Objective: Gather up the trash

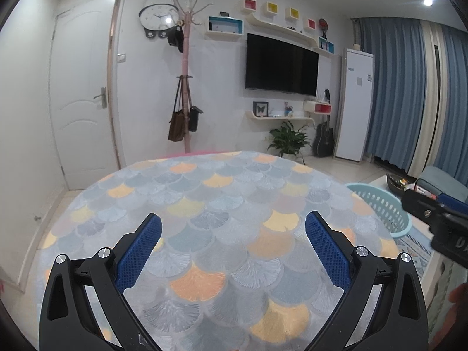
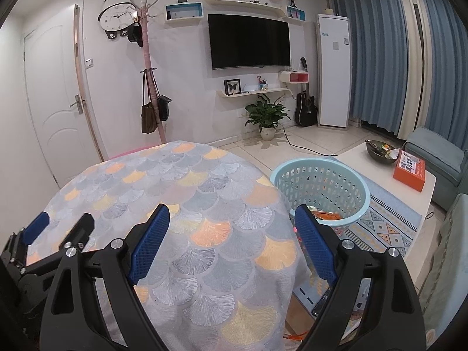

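Observation:
My left gripper (image 1: 233, 225) hovers open over a round table (image 1: 204, 199) covered in a fan-patterned cloth, with nothing between its blue pads. My right gripper (image 2: 231, 220) is also open and empty, at the table's (image 2: 181, 181) right edge. A light blue plastic basket (image 2: 318, 187) stands on the floor to the right of the table, with orange items in its bottom. In the left wrist view that basket (image 1: 380, 204) shows past the table's right rim. The left gripper (image 2: 63, 229) appears at the lower left of the right wrist view. No loose trash shows on the cloth.
A low white coffee table (image 2: 389, 181) at right bears a dark bowl (image 2: 380, 150) and an orange box (image 2: 409, 172). A patterned rug (image 2: 383, 228) lies under the basket. A potted plant (image 2: 266, 117), guitar, coat rack and white door line the far wall; grey sofa at right.

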`<state>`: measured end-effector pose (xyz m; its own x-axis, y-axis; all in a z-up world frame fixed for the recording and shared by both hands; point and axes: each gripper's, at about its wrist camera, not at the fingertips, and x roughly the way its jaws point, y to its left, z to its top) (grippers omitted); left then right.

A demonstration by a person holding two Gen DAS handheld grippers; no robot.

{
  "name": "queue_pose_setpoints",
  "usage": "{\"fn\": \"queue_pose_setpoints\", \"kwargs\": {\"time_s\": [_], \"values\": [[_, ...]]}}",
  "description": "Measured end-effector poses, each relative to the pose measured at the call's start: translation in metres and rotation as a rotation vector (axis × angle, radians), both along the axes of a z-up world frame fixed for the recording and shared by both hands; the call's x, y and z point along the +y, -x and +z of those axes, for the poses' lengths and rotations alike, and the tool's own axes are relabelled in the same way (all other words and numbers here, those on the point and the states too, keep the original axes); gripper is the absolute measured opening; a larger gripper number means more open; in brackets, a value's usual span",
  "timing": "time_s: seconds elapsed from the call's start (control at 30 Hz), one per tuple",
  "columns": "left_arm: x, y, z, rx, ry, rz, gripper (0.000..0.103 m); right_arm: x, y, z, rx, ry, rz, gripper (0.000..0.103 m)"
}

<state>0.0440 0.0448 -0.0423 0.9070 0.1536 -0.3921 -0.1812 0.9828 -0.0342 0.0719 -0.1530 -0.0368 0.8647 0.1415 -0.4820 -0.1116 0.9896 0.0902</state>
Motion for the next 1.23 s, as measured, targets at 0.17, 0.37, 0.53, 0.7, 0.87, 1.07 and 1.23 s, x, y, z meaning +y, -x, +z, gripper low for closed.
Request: {"fn": "queue_pose_setpoints", "kwargs": {"time_s": [0.17, 0.37, 0.53, 0.7, 0.87, 1.07, 1.23], "values": [[0.001, 0.015, 0.011, -0.024, -0.023, 0.000, 0.095, 0.006, 0.005, 0.006, -0.013, 0.005, 0.012, 0.083], [0.002, 0.024, 0.018, -0.011, -0.020, 0.009, 0.095, 0.016, 0.008, 0.008, -0.017, 0.015, 0.032, 0.083], [0.008, 0.028, 0.019, 0.006, -0.010, 0.035, 0.095, 0.023, 0.009, 0.009, -0.018, 0.016, 0.046, 0.083], [0.011, 0.034, 0.023, 0.006, -0.020, 0.059, 0.095, 0.029, 0.009, 0.010, -0.017, 0.019, 0.057, 0.083], [0.012, 0.036, 0.024, 0.004, -0.025, 0.074, 0.095, 0.035, 0.008, 0.010, -0.015, 0.023, 0.068, 0.083], [0.020, 0.031, 0.014, 0.051, 0.016, 0.082, 0.096, 0.043, 0.006, 0.007, -0.006, 0.035, 0.078, 0.083], [0.029, 0.030, 0.011, 0.058, 0.031, 0.090, 0.096, 0.051, 0.003, 0.004, 0.001, 0.044, 0.082, 0.083]]}}
